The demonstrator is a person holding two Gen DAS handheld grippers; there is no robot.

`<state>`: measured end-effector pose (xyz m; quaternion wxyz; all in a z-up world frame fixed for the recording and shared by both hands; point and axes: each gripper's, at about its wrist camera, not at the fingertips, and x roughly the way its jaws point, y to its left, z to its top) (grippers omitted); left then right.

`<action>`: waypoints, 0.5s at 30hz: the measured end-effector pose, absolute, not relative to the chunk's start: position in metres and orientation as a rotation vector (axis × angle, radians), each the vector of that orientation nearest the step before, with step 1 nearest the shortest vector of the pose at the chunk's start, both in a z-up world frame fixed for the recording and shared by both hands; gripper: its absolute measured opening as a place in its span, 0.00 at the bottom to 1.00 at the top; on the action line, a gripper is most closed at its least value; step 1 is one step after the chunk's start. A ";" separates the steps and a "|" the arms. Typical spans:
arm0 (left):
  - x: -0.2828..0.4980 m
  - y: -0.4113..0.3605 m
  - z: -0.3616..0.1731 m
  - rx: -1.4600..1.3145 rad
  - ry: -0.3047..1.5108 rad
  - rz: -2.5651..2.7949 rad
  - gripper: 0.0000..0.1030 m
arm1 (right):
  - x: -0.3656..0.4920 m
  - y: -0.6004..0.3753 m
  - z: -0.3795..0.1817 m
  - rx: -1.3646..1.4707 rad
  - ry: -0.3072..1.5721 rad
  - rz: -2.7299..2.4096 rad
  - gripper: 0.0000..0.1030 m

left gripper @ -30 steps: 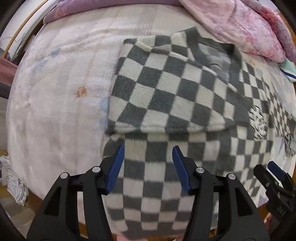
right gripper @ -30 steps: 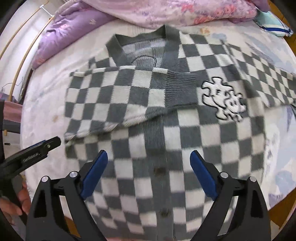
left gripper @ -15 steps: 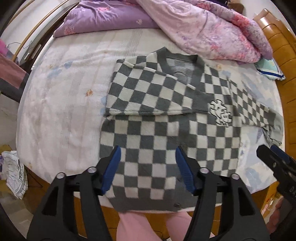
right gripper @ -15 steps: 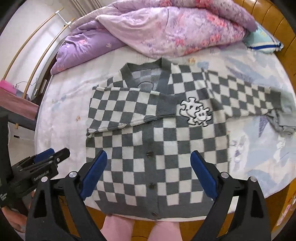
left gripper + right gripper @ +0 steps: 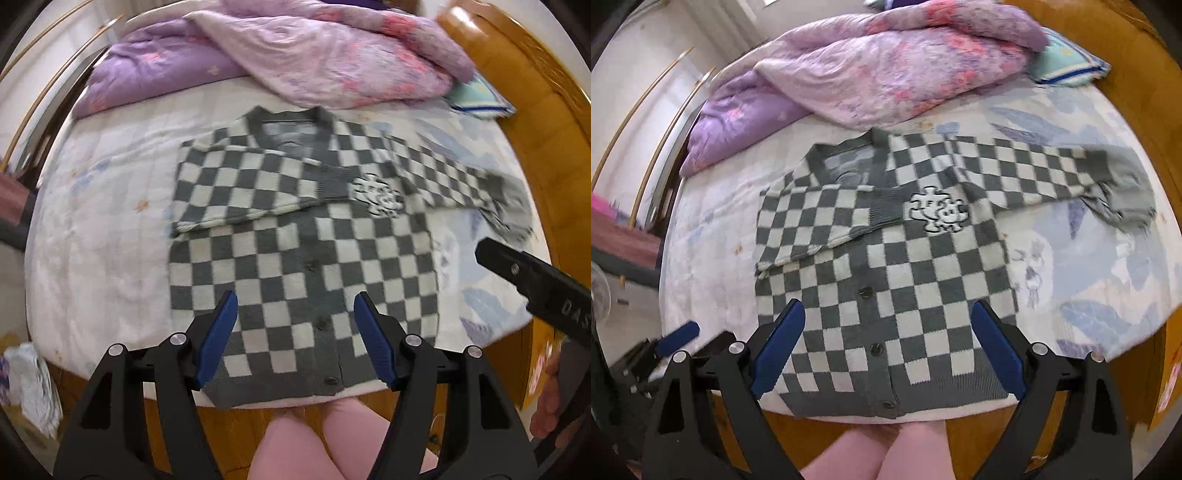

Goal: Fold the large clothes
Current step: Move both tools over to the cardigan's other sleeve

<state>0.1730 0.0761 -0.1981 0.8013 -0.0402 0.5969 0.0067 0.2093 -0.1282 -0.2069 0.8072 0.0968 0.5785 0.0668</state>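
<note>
A grey-and-white checked cardigan (image 5: 295,266) (image 5: 894,280) lies flat and buttoned on the bed, hem at the near edge. One sleeve (image 5: 258,188) (image 5: 820,221) is folded across the chest, its cuff beside a cartoon patch (image 5: 938,214). The other sleeve (image 5: 461,181) (image 5: 1052,173) stretches out to the right. My left gripper (image 5: 295,299) hangs open high above the hem, nothing between its blue pads. My right gripper (image 5: 888,308) is open too, wider, also above the hem and touching nothing. Each wrist view catches the other gripper at its edge.
A pink-and-purple quilt (image 5: 332,62) is heaped at the far side, with a teal pillow (image 5: 480,96) beside it. A wooden bed frame (image 5: 546,129) runs along the right. The pale sheet (image 5: 110,221) is bare left of the cardigan. A person's pink-clad legs (image 5: 314,443) stand at the near edge.
Both grippers have risen and drawn back from the cardigan, so the whole garment and bed now show. The left jaws stand a little wider. The cardigan has not moved.
</note>
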 end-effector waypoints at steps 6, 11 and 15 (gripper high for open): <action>0.158 0.045 -0.190 -0.017 1.259 -0.119 0.65 | 0.161 -0.153 -0.200 0.314 1.235 -0.004 0.85; 0.154 0.012 -0.189 0.046 1.252 -0.217 0.65 | 0.129 -0.181 -0.196 0.387 1.226 -0.080 0.85; 0.159 -0.018 -0.189 0.080 1.252 -0.282 0.65 | 0.118 -0.212 -0.191 0.448 1.182 -0.149 0.85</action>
